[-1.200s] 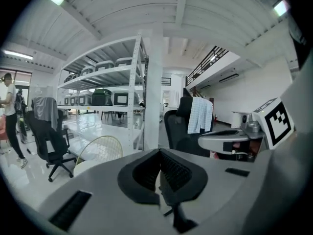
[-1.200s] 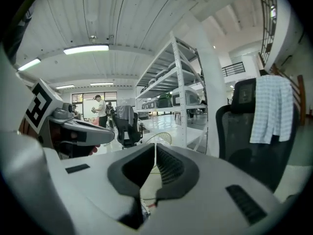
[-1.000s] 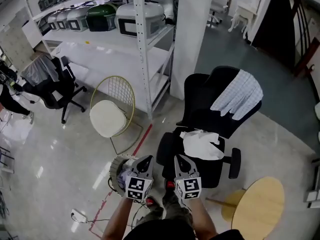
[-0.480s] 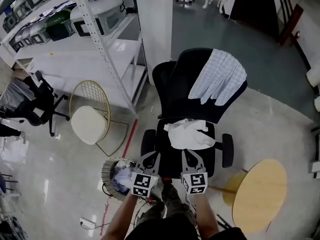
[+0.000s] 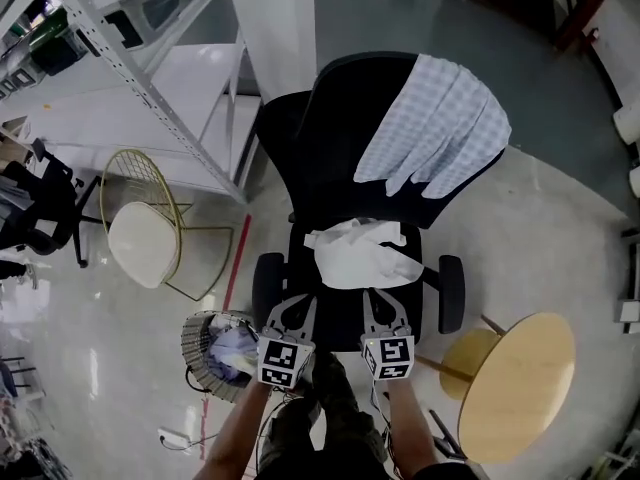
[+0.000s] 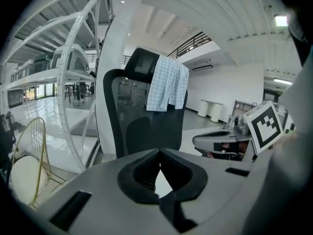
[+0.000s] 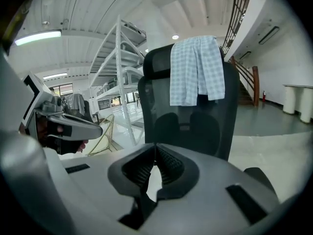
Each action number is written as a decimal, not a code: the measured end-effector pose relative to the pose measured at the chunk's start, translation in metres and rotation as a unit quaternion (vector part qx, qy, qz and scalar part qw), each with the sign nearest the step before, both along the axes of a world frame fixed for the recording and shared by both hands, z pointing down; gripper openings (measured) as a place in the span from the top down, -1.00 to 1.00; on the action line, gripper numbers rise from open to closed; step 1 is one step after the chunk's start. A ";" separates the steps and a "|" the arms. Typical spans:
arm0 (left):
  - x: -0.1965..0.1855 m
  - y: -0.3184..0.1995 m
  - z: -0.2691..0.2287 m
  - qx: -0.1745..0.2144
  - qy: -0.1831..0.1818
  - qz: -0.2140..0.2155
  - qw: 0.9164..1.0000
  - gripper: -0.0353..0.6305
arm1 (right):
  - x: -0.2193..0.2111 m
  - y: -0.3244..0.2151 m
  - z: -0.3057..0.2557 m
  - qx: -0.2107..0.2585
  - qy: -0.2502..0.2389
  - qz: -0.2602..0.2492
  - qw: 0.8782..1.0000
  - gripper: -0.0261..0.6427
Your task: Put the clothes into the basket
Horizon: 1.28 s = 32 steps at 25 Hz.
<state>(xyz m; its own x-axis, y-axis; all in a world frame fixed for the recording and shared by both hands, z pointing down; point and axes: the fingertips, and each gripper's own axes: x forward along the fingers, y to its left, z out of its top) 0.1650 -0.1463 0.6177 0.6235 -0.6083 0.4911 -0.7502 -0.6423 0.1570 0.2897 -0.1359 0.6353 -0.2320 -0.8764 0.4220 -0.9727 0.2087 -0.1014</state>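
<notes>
Glossy floor surrounds the black chair (image 5: 330, 158): white garment (image 5: 360, 256) on its seat, checked cloth (image 5: 435, 118) over the backrest. We hold left gripper (image 5: 290, 314) and right gripper (image 5: 385, 314) closed, empty; the basket (image 5: 192, 343) seemingly holds clothes.

From the left gripper (image 5: 288, 308) and right gripper (image 5: 385, 306), the way at 12 o'clock is blocked by the black office chair (image 5: 330, 158); its seat is reached only between the armrests (image 5: 268, 286) at 11 and 1 o'clock. Bare floor is left at 10 o'clock, bounded by the wire chair (image 5: 145, 233) and shelf rack (image 5: 140, 88). The open-topped basket (image 5: 192, 343) is found at 9 o'clock, the round table (image 5: 520, 388) at 4 o'clock
</notes>
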 end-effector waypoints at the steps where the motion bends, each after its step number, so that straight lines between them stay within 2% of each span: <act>1: 0.003 -0.004 0.012 -0.004 -0.001 -0.001 1.000 0.87 | 0.004 -0.003 0.012 -0.006 -0.001 0.000 1.000 0.82; 19: 0.036 -0.047 0.183 -0.065 -0.017 -0.002 0.998 0.87 | 0.036 -0.052 0.203 -0.076 0.006 -0.014 0.997 0.82; 29: 0.038 -0.048 0.231 -0.091 -0.018 -0.004 0.996 0.87 | 0.040 -0.055 0.262 -0.105 -0.012 0.001 0.994 0.79; 30: 0.039 -0.048 0.233 -0.092 -0.017 -0.003 0.996 0.87 | 0.040 -0.057 0.267 -0.109 -0.014 0.001 0.994 0.55; 31: 0.039 -0.047 0.235 -0.093 -0.017 -0.002 0.996 0.87 | 0.039 -0.059 0.274 -0.116 -0.016 0.001 0.993 0.23; 32: 0.039 -0.046 0.237 -0.094 -0.017 0.000 0.995 0.88 | 0.039 -0.061 0.282 -0.123 -0.019 0.001 0.992 0.16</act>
